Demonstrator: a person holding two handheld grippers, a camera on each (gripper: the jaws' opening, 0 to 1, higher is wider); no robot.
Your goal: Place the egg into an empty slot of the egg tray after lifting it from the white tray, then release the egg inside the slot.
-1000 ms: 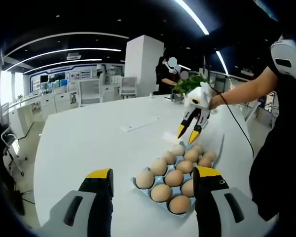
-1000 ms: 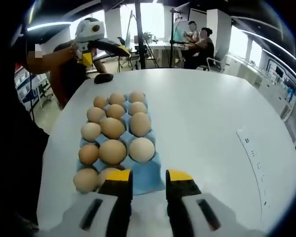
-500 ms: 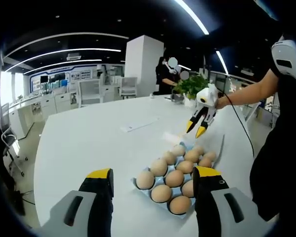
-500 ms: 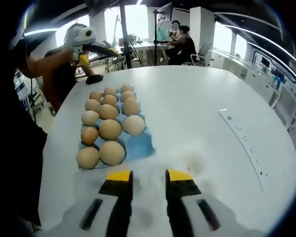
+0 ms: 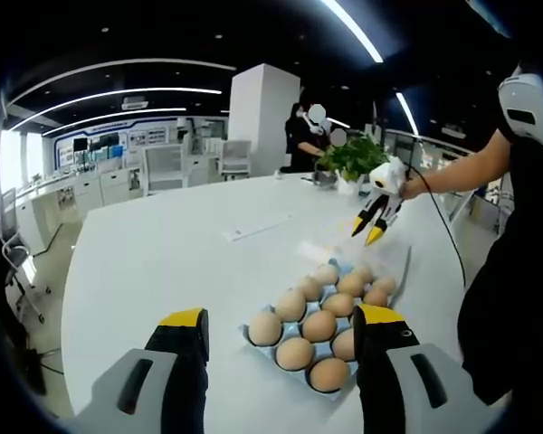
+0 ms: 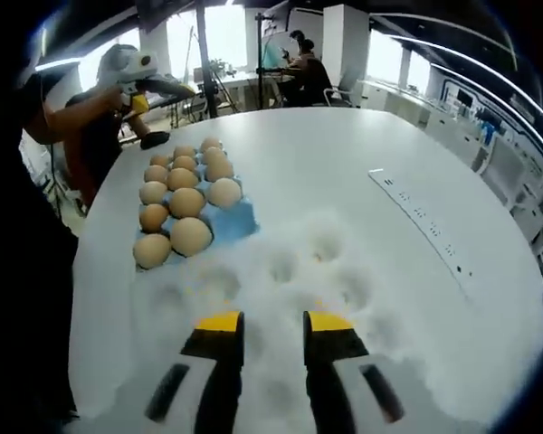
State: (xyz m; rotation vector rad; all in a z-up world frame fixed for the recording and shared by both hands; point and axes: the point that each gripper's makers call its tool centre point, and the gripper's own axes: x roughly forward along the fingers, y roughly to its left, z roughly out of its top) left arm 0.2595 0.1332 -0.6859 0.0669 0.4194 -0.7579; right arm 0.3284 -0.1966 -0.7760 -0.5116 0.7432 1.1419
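Right gripper (image 6: 263,324) has pulled back from the blue egg tray (image 6: 238,220) over the white tray (image 6: 308,271) — jaws apart, empty | left gripper (image 5: 281,323) jaws apart, near the egg tray | eggs (image 6: 190,235) tan, smooth, fragile, slippery — take gently across the middle | one empty slot at the tray's right corner.

Egg tray and white tray on table.
Blue egg tray (image 6: 238,220) holds brown eggs (image 6: 189,235) in rows, one corner slot vacant. White tray (image 6: 299,271), moulded with dimples, lies just beside it.
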